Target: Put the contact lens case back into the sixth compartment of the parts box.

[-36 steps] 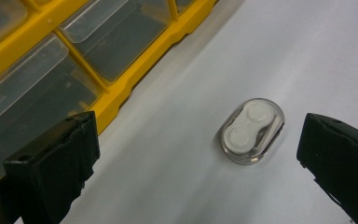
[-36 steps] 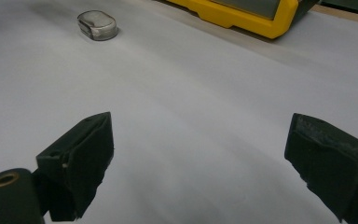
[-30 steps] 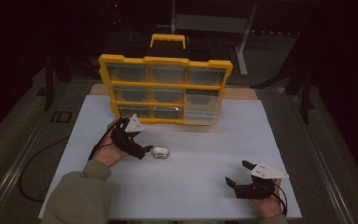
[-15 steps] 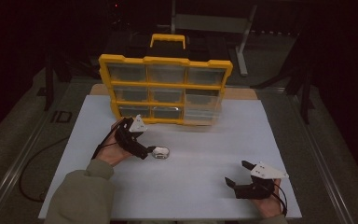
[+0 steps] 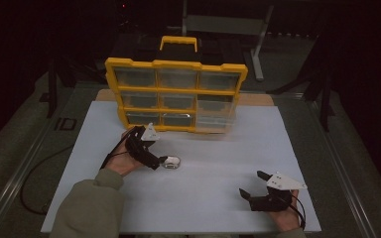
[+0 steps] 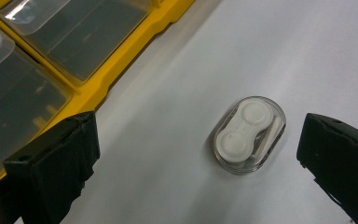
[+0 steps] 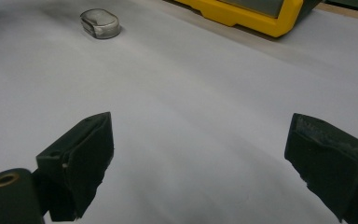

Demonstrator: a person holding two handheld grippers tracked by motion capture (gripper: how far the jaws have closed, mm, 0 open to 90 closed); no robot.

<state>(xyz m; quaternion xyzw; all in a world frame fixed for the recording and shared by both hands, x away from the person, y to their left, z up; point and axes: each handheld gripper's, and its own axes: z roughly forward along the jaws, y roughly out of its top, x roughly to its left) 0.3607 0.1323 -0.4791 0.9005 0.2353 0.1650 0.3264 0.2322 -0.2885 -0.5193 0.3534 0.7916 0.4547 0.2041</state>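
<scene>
Centrally, small clear case (image 6: 249, 134) between left gripper's (image 6: 198, 154) parted jaws, right gripper (image 7: 200, 163) open

A white worktop (image 5: 203, 198) stands in a dim, dark room, with grey-green floor (image 5: 15, 148) around it and a metal stand (image 5: 258, 44) behind it.

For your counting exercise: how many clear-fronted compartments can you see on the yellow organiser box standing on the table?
9 on the yellow organiser box, in three rows of three: top, middle and bottom, each with one left, centre and right. The left gripper partly covers the bottom-left one.
</scene>
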